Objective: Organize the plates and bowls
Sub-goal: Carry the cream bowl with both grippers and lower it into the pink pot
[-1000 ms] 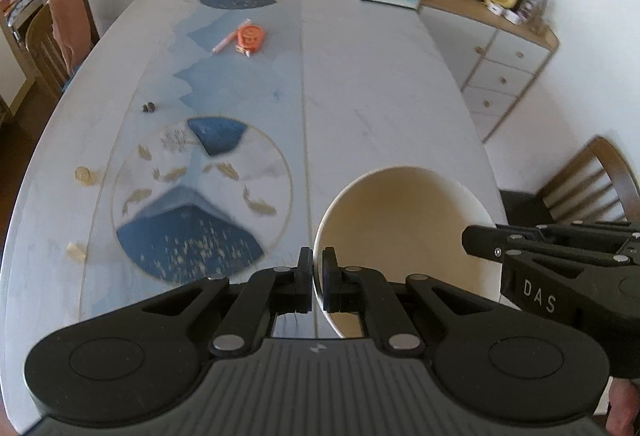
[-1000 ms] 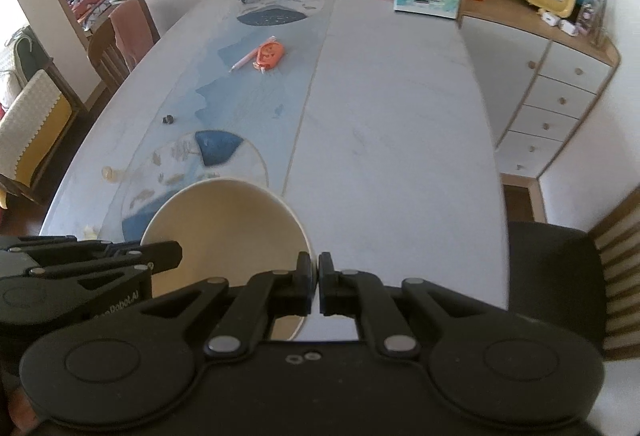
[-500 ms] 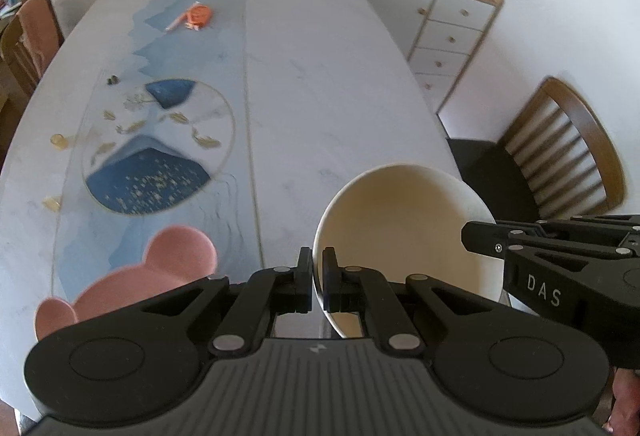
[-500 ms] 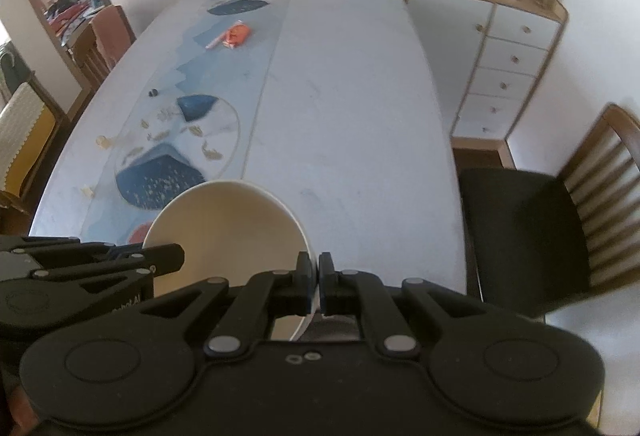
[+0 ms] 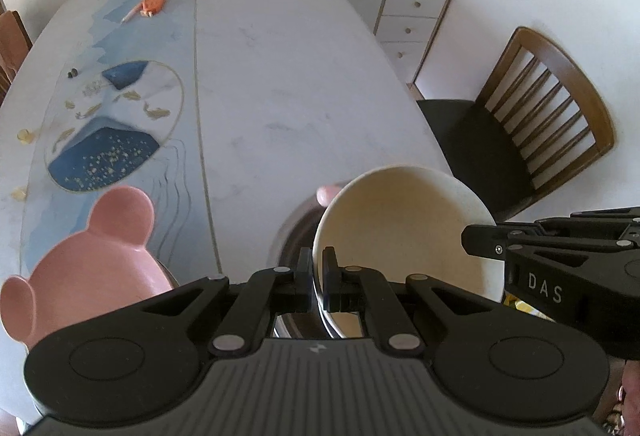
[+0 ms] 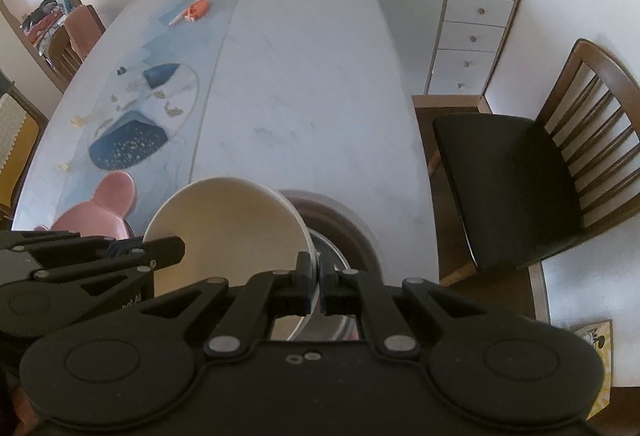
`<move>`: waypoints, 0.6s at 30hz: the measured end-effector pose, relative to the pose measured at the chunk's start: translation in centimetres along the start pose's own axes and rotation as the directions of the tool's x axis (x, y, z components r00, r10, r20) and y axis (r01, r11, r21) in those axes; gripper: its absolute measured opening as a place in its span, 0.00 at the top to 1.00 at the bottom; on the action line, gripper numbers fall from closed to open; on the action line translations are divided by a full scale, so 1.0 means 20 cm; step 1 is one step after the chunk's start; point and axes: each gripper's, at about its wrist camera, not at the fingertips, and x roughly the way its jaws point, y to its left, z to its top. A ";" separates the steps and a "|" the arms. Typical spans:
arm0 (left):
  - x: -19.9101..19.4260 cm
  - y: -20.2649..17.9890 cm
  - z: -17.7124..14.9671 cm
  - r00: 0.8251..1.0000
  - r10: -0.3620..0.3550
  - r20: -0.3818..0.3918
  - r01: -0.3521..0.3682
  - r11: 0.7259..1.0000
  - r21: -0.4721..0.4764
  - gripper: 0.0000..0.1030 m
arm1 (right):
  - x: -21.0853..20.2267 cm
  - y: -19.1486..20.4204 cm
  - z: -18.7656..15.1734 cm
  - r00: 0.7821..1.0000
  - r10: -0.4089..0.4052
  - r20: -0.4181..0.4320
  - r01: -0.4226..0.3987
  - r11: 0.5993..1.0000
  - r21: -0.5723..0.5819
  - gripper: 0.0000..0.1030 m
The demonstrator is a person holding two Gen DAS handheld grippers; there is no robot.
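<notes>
Bowl (image 5: 404, 232) rim pinched by both jaws — near table (image 5: 288, 84) edge.

both claws have pulled back along the table with the cream bowl (image 5: 404, 232); a pink bear-eared plate (image 5: 92, 268) and a metal bowl (image 6: 340, 256) beneath have come into view.

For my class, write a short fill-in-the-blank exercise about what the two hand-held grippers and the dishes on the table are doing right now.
1. Both the left hand-held gripper and the right hand-held gripper are shut on the rim of the ____ bowl.
2. The pink plate has round ____ like a bear.
3. Beneath the held bowl sits a shiny ____ bowl.
4. Beside the table stands a wooden ____ with a black seat.

Missing words: cream; ears; metal; chair
</notes>
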 end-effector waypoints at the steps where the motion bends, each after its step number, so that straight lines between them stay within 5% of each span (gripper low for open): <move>1: 0.01 -0.01 -0.01 1.000 0.003 -0.001 -0.003 1.000 0.004 0.97 | 0.01 -0.01 -0.01 1.000 0.002 -0.006 -0.002 1.000 0.002 0.96; 18: 0.15 -0.07 -0.11 1.000 0.025 -0.015 -0.024 0.999 0.042 0.97 | 0.11 -0.05 -0.11 1.000 -0.020 -0.014 0.019 0.998 -0.054 0.95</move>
